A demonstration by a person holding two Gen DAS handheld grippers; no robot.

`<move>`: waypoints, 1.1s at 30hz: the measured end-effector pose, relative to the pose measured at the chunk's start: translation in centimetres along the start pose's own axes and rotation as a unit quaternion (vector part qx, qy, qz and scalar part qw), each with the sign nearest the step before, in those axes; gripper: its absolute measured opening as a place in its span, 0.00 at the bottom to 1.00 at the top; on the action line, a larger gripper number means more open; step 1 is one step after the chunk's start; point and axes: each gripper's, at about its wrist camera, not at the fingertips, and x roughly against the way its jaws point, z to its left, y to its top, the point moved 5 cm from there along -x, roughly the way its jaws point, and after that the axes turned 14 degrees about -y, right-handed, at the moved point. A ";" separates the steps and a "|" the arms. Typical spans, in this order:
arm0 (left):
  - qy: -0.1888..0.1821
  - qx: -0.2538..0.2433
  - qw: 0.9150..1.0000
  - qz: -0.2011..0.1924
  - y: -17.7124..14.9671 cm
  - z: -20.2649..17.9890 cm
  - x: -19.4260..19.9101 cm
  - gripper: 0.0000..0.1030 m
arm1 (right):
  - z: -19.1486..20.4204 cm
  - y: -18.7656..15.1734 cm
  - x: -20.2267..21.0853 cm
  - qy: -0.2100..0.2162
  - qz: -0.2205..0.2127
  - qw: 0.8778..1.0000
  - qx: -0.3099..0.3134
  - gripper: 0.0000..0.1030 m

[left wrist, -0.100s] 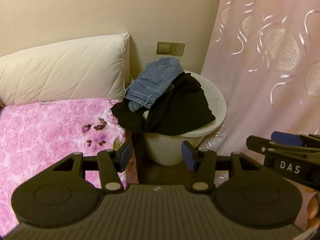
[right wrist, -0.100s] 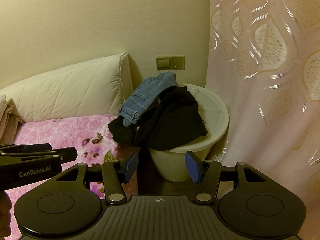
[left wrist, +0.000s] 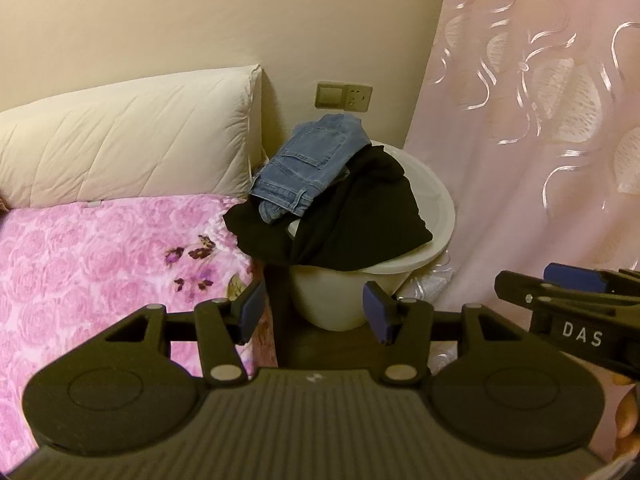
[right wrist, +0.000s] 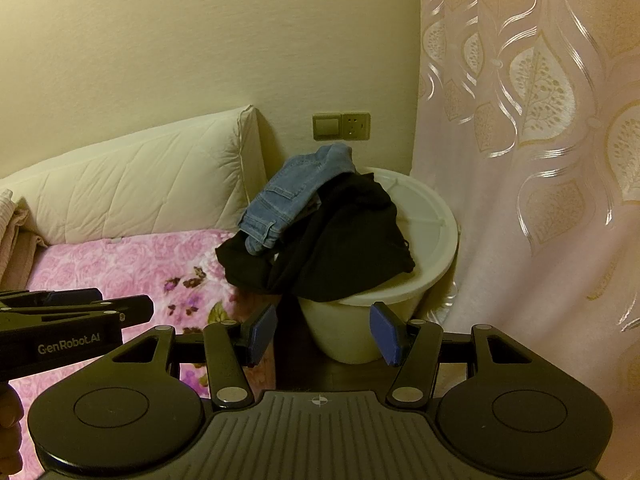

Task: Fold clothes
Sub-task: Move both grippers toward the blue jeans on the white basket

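Observation:
Blue jeans lie on top of a black garment, both heaped over the rim of a white tub beside the bed. My left gripper is open and empty, held short of the tub. My right gripper is open and empty too, also short of the tub. The right gripper also shows at the right edge of the left wrist view, and the left gripper at the left edge of the right wrist view.
A bed with a pink floral cover lies to the left, with a white pillow against the wall. A pink patterned curtain hangs on the right. A wall socket is above the tub.

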 end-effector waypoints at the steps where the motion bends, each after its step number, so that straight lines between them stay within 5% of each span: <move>1: 0.000 0.000 1.000 0.001 0.0 0.0 0.0 0.49 | 0.0 0.1 0.0 0.000 0.000 1.000 0.000 0.55; 33: 0.014 0.027 0.999 0.026 0.5 2.9 -2.9 0.49 | -0.6 0.4 -2.6 -0.035 0.026 0.999 0.004 0.55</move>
